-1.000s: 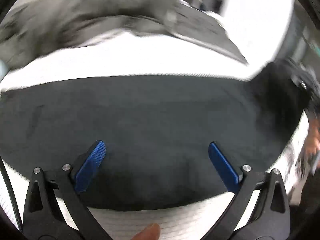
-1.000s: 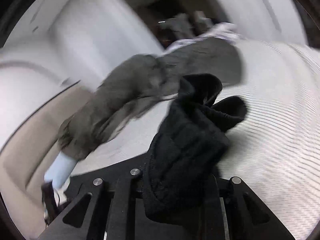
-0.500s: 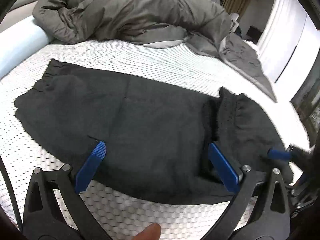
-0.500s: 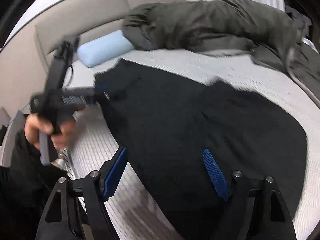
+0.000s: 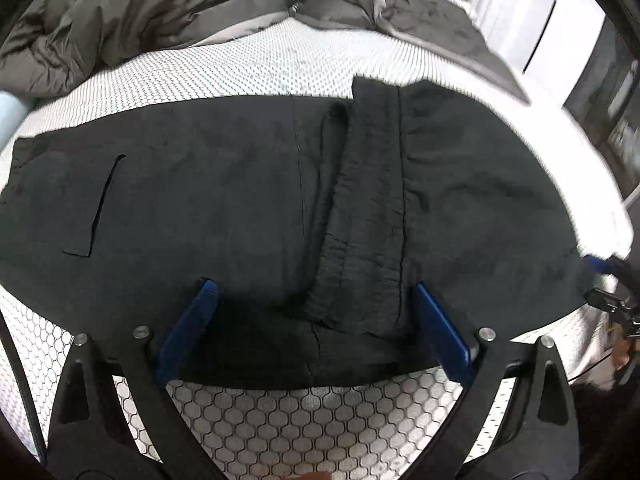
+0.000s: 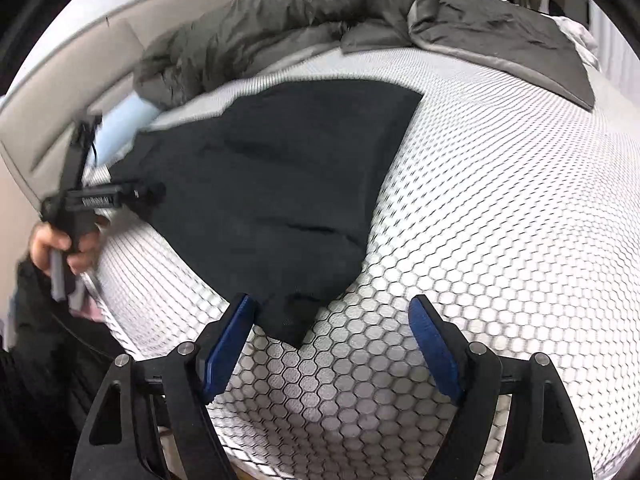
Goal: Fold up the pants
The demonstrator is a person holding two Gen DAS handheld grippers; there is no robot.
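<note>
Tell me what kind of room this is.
Most likely a bedroom: the black pants lie on a mattress with a honeycomb-patterned cover, a rumpled grey duvet is pushed to the far side, and a pale blue pillow sits by the padded headboard.

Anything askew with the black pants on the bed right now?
Yes. On the black fabric pants, the gathered elastic band lies folded over mid-garment, rumpled and bunched near the open left gripper, not flush with an edge.

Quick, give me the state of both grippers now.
Left gripper: open, fingers wide over the black pants, gripping nothing.
Right gripper: open, just released, empty; pants corner lies between the fingers.
</note>
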